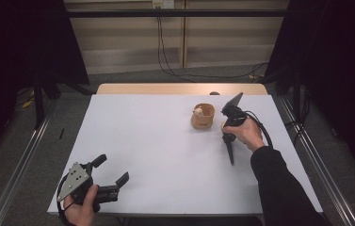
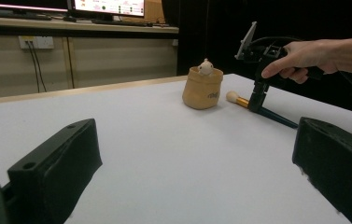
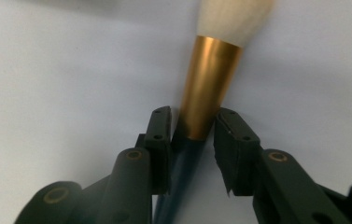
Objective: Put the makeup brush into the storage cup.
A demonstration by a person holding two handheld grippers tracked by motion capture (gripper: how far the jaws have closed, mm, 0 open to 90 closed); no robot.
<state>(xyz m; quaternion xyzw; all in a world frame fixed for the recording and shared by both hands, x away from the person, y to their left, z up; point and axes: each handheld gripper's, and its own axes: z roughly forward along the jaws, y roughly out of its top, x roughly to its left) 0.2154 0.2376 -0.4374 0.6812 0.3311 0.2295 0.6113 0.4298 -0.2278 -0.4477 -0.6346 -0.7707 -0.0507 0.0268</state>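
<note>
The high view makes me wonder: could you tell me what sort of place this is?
Probably a lab recording station: a white table flanked by metal rails, dark curtains at the sides, and monitors on a bench behind.

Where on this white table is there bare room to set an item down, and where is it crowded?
The white table is bare across its left and middle, between the left gripper and the tan fabric pouch. The far right is crowded: pouch, right gripper and the gold-collared, dark-handled brush between its jaws.
</note>
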